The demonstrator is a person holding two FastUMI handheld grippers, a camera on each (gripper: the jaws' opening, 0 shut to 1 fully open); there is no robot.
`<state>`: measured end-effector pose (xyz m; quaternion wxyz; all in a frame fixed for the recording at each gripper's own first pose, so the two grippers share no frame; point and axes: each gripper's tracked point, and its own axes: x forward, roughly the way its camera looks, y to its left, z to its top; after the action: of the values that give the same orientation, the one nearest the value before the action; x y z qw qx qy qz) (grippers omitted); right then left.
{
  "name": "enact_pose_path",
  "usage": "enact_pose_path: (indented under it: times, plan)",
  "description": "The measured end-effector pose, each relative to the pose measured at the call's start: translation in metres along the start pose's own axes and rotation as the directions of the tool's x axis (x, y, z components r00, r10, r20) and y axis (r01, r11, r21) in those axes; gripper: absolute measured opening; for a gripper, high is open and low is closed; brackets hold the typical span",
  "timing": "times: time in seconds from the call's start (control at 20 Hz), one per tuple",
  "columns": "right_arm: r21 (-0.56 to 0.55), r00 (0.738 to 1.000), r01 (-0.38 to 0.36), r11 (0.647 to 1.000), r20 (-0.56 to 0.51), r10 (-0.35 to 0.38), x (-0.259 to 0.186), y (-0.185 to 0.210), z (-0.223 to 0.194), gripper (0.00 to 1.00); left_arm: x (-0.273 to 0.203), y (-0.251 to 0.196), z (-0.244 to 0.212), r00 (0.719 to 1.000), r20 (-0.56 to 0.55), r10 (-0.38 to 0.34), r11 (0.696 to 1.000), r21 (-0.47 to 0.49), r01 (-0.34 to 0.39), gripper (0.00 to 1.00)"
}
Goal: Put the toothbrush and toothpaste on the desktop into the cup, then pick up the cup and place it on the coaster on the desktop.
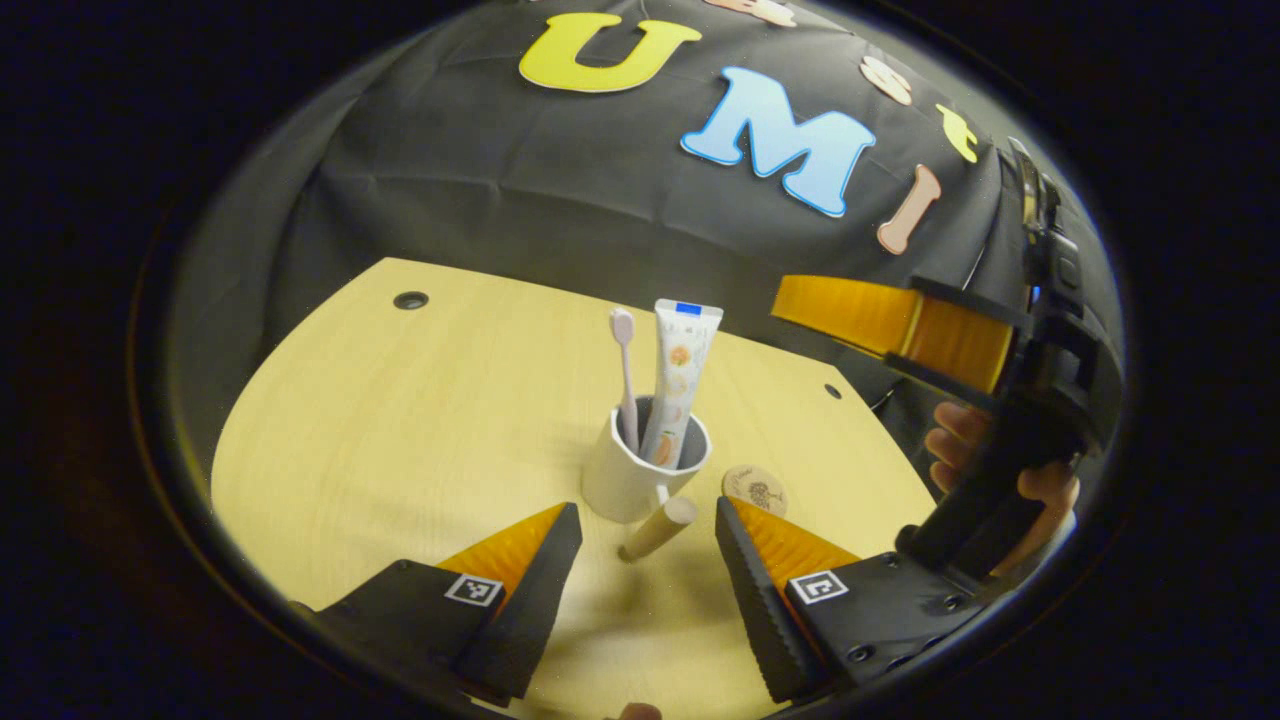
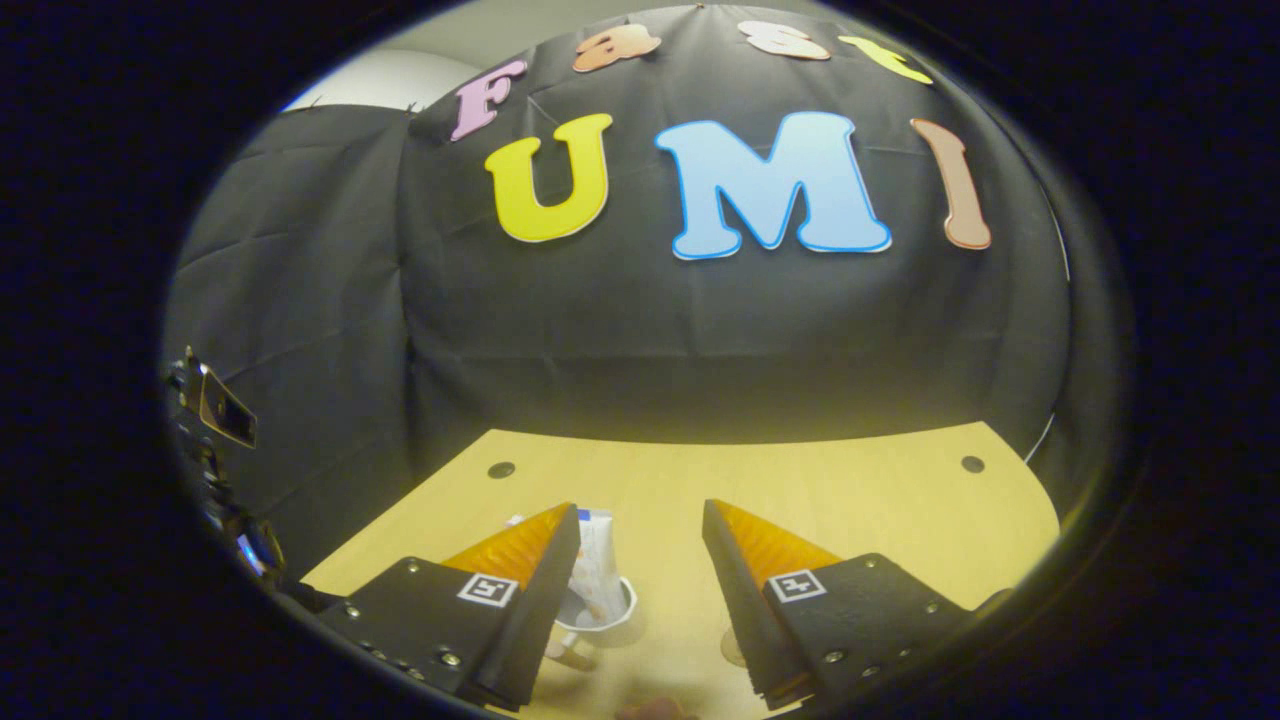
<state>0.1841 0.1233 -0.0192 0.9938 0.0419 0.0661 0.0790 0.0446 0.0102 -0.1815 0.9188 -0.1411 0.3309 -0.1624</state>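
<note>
On the worktop (image 1: 400, 440), near its middle, stands the cup (image 1: 630, 480). It is upright, and its handle (image 1: 660, 527) points toward the camera in the left gripper view. The toothbrush (image 1: 625, 370) and the toothpaste (image 1: 675, 385) are both inside the cup, standing on end; the toothpaste leans a little and rises above the brush. Just beside the cup lies the coaster (image 1: 756, 489), flat on the worktop, apart from the cup.

The left tool (image 1: 648, 530) is open, its two fingers wide apart and holding nothing; the handle lies between the tips. The right tool (image 1: 850, 315) is higher, above the coaster's side of the worktop, with a hand (image 1: 1000, 470) on its grip. In the right gripper view the right tool (image 2: 640, 545) is also open and empty, and the cup (image 2: 600, 610) with the toothpaste (image 2: 593, 560) shows below, partly behind one finger.
</note>
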Motion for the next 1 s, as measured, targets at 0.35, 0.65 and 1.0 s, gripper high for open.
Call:
enact_pose_path:
  times: [0.35, 0.65, 1.0]
  plan:
    - [0.010, 0.997, 0.079, 0.997, -0.019, -0.079, -0.037, -0.040, 0.000, 0.76, 0.019, -0.013, -0.013, 0.994, -0.108, 0.025, 1.000, 0.004, -0.024, 0.91]
    - [0.031, 0.993, 0.098, 0.995, -0.063, -0.096, -0.056, -0.059, -0.013, 0.76, 0.040, -0.016, -0.020, 0.979, -0.195, 0.061, 0.998, 0.021, -0.058, 0.93]
    - [0.049, 0.986, 0.136, 0.989, -0.105, -0.131, -0.065, -0.091, -0.025, 0.76, 0.065, -0.012, -0.031, 0.941, -0.315, 0.120, 0.993, 0.027, -0.118, 0.93]
